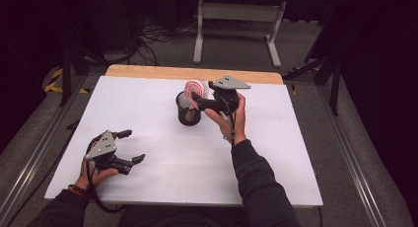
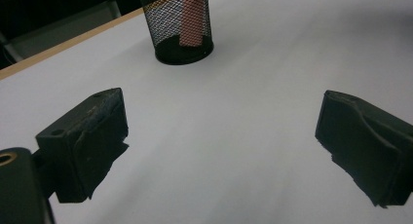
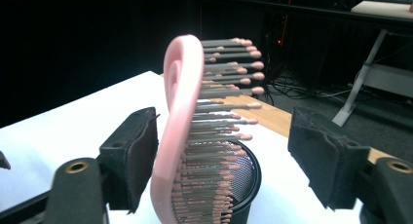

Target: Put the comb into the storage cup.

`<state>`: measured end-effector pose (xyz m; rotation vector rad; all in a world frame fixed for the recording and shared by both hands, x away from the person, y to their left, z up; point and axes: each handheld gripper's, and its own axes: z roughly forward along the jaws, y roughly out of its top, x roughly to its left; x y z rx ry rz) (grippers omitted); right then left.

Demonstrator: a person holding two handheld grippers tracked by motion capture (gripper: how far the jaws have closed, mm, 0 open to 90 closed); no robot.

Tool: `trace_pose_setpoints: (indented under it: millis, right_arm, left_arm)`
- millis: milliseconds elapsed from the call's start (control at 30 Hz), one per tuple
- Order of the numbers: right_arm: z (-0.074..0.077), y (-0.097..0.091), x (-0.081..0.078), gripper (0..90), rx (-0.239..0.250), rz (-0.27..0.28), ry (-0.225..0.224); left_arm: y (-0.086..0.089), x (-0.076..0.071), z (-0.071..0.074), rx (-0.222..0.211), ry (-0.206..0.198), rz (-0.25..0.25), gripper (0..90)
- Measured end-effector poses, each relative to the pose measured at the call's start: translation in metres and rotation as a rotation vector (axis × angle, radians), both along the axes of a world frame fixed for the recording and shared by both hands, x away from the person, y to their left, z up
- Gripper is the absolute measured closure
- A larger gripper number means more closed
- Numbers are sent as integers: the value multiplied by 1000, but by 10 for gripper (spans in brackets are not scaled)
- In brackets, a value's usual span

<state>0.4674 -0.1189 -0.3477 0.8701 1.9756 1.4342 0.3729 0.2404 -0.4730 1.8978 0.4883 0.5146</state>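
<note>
A white sheet covers the bench [image 1: 162,182], leaving a strip of pale wood bare along the far edge at twelve o'clock. Grey carpet surrounds it, the room beyond is dark, and a white metal frame [image 1: 239,19] stands on the floor behind the bench beside a tangle of cables.

A black mesh cup [image 1: 188,110] stands upright just past the middle of the sheet, toward twelve o'clock. A pink hairbrush [image 1: 197,86] stands in it, handle down, its head rising above the rim with the bristles (grey, pink-tipped) pointing sideways.

The right gripper [image 1: 199,99] is held above the bench at about one o'clock from the centre, the hand wrapped round its body and the forearm stretched up from the near edge. In the right gripper view its fingers [image 3: 141,156] stand on either side of the brush head, spread apart and released: one pad is just beside the pink back, the other well clear of the bristle tips.

The left gripper [image 1: 129,145] rests low at about eight o'clock, near the front left corner. Its fingers [image 2: 92,136] are spread wide over bare sheet, grasping nothing, and they point toward the cup.
</note>
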Motion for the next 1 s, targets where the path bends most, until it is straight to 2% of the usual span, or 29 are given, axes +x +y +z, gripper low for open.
trace_pose_setpoints:
  millis: [133, 333, 400, 433, 500, 833, 900, 1000]
  right_arm:
    - [5, 0, -3, 212, 1, 33, -19]
    - [10, 0, -8, 163, -22, 20, -48]
    - [11, 0, -9, 168, -17, 14, -50]
    - [12, -1, -11, 173, -14, -1, -70]
    - [14, -1, -13, 173, -12, 0, -82]
    - [18, -1, -18, 158, -50, -11, -102]
    - [19, -2, -20, 157, -77, -20, -111]
    - [20, -3, -22, 154, -88, -22, -117]
  left_arm:
    - [0, 0, 0, 2, 2, 1, 56]
    - [0, 0, 0, 1, 0, 1, 55]
    - [0, 0, 0, 2, -2, 0, 55]
    - [0, 0, 1, 0, -1, 1, 55]
    - [1, 0, 1, 0, -1, 3, 55]
    - [1, 0, 0, -5, 3, 6, 51]
    - [2, 0, 0, -9, 4, 8, 51]
    - [2, 0, 0, -8, 3, 7, 51]
